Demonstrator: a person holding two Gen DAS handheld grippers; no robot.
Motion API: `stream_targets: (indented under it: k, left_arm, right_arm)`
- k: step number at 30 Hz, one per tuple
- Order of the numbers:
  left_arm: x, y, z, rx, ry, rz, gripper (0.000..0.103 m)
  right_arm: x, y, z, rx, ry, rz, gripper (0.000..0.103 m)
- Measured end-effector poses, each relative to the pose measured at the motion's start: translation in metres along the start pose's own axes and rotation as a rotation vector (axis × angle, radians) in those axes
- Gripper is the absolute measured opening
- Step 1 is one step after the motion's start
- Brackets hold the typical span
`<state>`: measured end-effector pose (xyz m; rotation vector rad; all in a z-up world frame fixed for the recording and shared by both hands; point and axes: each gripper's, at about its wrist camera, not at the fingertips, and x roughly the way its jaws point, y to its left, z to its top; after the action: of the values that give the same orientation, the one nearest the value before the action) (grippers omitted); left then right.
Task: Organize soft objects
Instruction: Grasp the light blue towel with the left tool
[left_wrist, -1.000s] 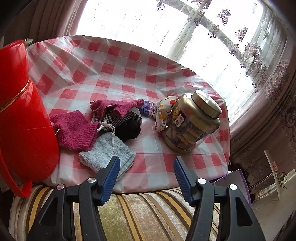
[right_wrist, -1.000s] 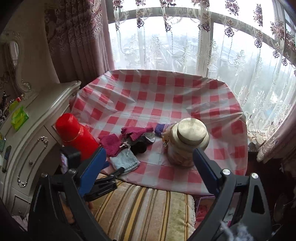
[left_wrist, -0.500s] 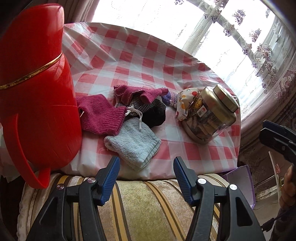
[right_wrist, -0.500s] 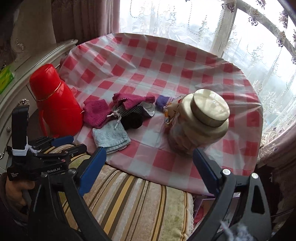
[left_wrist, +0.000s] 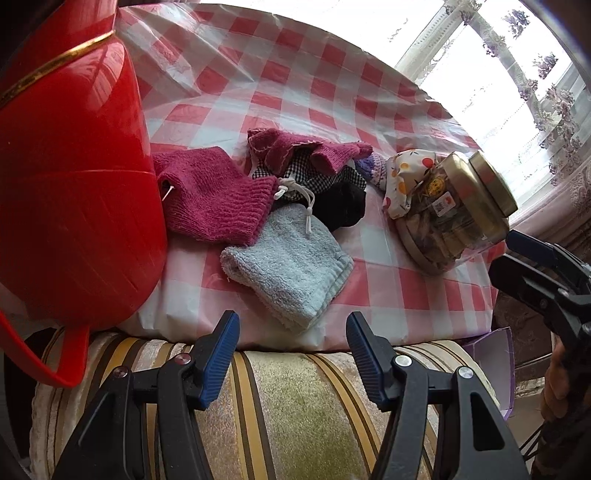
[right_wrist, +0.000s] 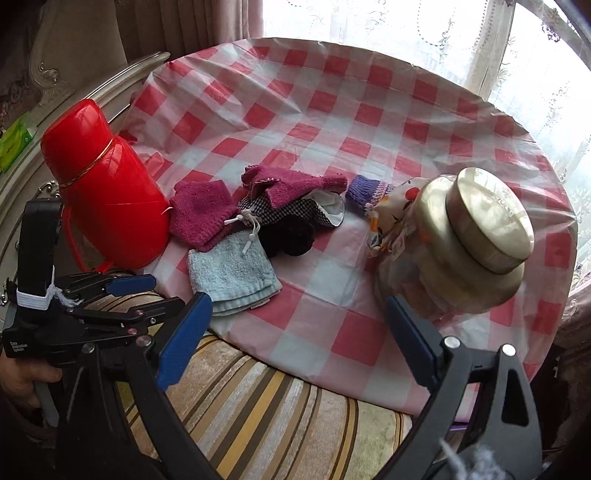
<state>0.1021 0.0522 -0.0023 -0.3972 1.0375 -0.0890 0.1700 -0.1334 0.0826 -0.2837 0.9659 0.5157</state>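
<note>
Now both grippers (left_wrist: 291, 345) (right_wrist: 295, 314) open, empty, near blue towel (left_wrist: 288, 264).

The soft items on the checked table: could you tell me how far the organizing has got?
Nothing looks sorted: the light blue towel, magenta knit and black sock lie jumbled together. Both claws, left and right, are open and empty. All sorting remains.

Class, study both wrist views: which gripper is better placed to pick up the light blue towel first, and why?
Left. The left gripper is open and lined up just short of the light blue towel. The right gripper, also open, faces the gap between towel and glass jar.
</note>
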Motion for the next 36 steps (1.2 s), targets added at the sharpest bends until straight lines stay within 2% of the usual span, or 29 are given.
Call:
stream_targets:
  k: [9, 13, 21, 27, 30, 36]
  left_arm:
    - [0.036, -0.004, 0.018, -0.006, 0.077, 0.088, 0.061]
    - [0.051, -0.007, 0.028, -0.010, 0.099, 0.111, 0.061]
    - [0.075, -0.012, 0.038, 0.008, 0.123, 0.149, 0.060]
    - [0.084, -0.017, 0.039, 0.039, 0.117, 0.166, 0.036]
    - [0.083, -0.015, 0.038, 0.024, 0.110, 0.136, 0.029]
    - [0.078, -0.009, 0.037, 0.004, 0.085, 0.059, 0.024]
  right_arm:
    - [0.028, 0.003, 0.019, -0.033, 0.012, 0.047, 0.096]
    - [0.039, 0.007, 0.032, -0.059, 0.003, 0.020, 0.096]
    - [0.067, 0.001, 0.062, -0.028, 0.004, 0.019, 0.096]
    - [0.096, -0.011, 0.079, 0.116, 0.023, 0.082, 0.096]
    - [0.111, -0.018, 0.084, 0.191, 0.032, 0.086, 0.096]
    - [0.134, -0.030, 0.089, 0.279, 0.051, 0.078, 0.096]
